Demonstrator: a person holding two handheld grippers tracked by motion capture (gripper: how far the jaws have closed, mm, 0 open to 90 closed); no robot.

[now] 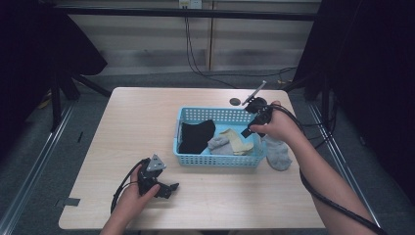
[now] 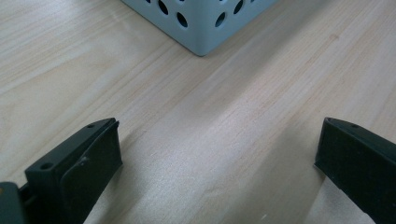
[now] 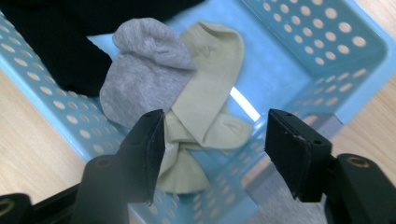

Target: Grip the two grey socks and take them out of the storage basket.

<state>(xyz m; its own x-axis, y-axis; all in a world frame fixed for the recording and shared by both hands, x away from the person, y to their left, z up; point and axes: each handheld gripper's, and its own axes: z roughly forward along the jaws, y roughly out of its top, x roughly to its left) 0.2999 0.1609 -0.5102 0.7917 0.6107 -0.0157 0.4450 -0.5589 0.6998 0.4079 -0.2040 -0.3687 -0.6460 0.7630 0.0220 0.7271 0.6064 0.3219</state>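
- So, the landmark is the light blue perforated basket (image 1: 220, 159) sitting on the wooden table (image 1: 137, 117), a bit right of the table's middle.
- Inside the basket: a black sock (image 1: 195, 136) at its left end, a grey sock (image 1: 219, 143) in the middle, and a pale yellow-green sock (image 1: 237, 141) just right of that, touching the grey one.
- From the right gripper view, the grey sock (image 3: 144, 70) overlaps the edge of the yellow-green sock (image 3: 210, 84).
- Another grey sock (image 1: 277, 154) lies on the table, right up against the basket's right end.
- Right gripper (image 1: 253, 126) hangs over the basket's right end, jaws spread apart with nothing between them, pointed down at the yellow-green sock.
- Left gripper (image 1: 169, 188) sits low near the table, just in front of the basket's near-left corner (image 2: 201, 28). Jaws wide apart, bare wood between them.
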